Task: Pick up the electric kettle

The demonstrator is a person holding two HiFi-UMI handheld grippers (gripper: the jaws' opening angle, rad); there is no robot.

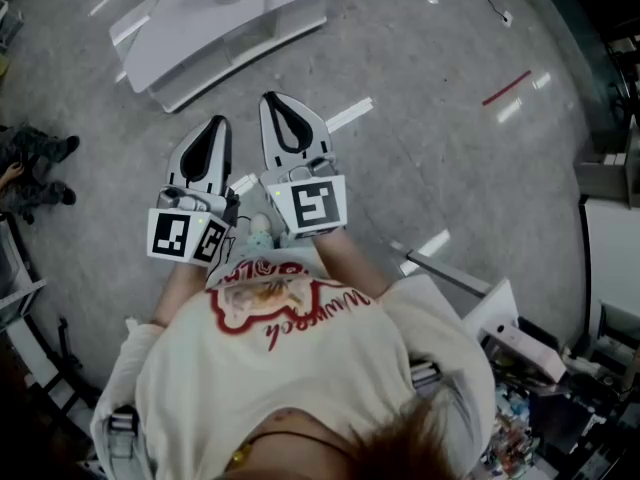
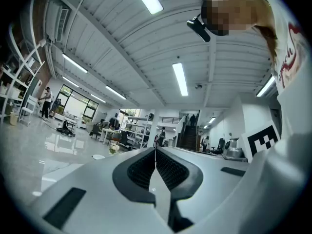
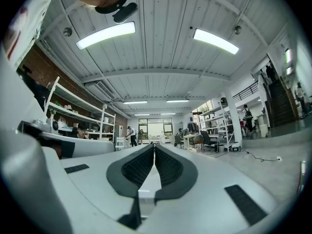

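Nearest first: both claws are held level just ahead of my operator's chest, side by side and close together. The left claw (image 2: pixel 155 150) has its jaws pressed together with nothing between them. The right claw (image 3: pixel 154 146) is the same, closed and empty.

Build: white hard-plastic shells, smooth and slightly glossy, tapering to a point. The black pads (image 3: pixel 139 168) are finely ribbed, rubbery by the look. Each claw carries a marker cube (image 1: pixel 310 206), matte, with black-and-white squares.

Below: the floor (image 1: pixel 450 148) is grey speckled concrete, polished enough to throw glare. Ahead lies a white flat slab (image 1: pixel 180 43), hard-edged, with a round post on it.

Kettle: not surely in view. A silvery pot shape (image 2: pixel 234 152) sits far off at the right of the left claw's view; I cannot tell whether that is it.

Judgement: the pick has not begun; this is the locating stage. To do it well I'd find the kettle first, then open one claw wide before closing in. I'd aim for the handle, not the body, since smooth metal would likely slip between pads. I'd also lift straight up off any base.
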